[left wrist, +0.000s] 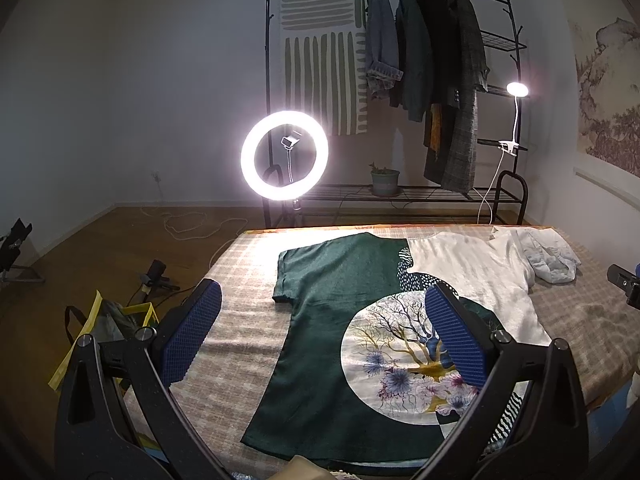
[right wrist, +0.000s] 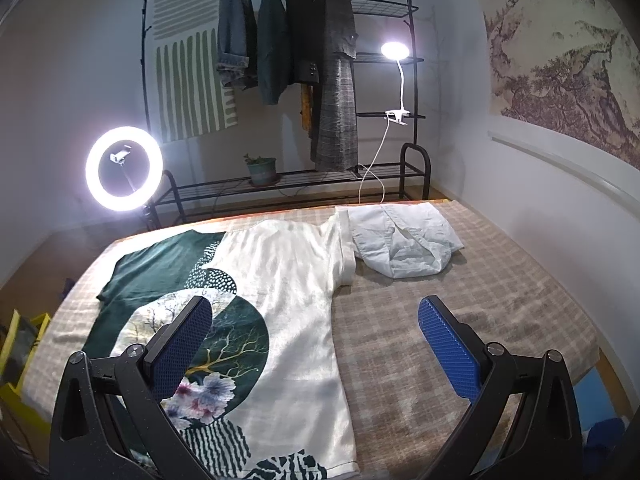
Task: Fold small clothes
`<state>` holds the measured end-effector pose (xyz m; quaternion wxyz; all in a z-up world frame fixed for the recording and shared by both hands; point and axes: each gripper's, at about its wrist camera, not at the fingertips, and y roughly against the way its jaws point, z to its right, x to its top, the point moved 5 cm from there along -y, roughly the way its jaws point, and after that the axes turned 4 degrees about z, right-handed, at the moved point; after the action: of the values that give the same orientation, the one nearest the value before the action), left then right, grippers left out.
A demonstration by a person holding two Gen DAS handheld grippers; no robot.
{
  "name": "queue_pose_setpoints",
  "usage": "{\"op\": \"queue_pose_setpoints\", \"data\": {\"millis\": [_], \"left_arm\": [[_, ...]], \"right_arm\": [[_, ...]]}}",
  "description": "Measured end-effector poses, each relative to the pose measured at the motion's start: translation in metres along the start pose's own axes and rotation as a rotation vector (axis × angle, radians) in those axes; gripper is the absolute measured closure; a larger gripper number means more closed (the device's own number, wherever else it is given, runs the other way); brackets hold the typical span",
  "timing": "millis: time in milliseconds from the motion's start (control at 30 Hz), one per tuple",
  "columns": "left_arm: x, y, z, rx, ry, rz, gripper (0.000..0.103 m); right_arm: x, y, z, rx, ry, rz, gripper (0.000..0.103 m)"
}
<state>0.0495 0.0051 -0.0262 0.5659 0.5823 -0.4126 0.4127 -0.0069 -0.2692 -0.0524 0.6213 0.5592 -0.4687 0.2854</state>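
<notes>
A green and cream T-shirt (left wrist: 332, 320) (right wrist: 288, 280) with a printed tree and flowers lies spread flat on the checked bed cover (left wrist: 240, 264) (right wrist: 460, 320). My left gripper (left wrist: 324, 304) hovers open above its green half, blue pads wide apart. Over the shirt's cream right side and the bare cover, my right gripper (right wrist: 316, 320) is open as well, holding nothing. A crumpled white garment (right wrist: 404, 240) (left wrist: 548, 256) lies at the far right of the bed, touching the shirt's right sleeve.
A lit ring light (left wrist: 285, 155) (right wrist: 124, 168) stands beyond the bed's far edge. Behind it is a black clothes rack (left wrist: 400, 80) (right wrist: 288, 80) with hanging coats, a clip lamp (right wrist: 395, 50) and a plant pot (right wrist: 262, 170). A yellow-edged bag (left wrist: 108, 320) sits on the floor, left of the bed.
</notes>
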Motion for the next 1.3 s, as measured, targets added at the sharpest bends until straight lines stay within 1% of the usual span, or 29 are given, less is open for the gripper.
{"op": "queue_pose_setpoints", "data": {"millis": [1100,1300], "left_arm": [[-0.002,-0.002,-0.004,0.006,-0.002,-0.004,0.000],[-0.007,-0.003,-0.010,0.010,-0.001,-0.008,0.000]], "right_arm": [[-0.002,-0.002,-0.002,0.007,-0.002,-0.007,0.000],[-0.002,-0.003,-0.004,0.011,-0.002,-0.009,0.000]]}}
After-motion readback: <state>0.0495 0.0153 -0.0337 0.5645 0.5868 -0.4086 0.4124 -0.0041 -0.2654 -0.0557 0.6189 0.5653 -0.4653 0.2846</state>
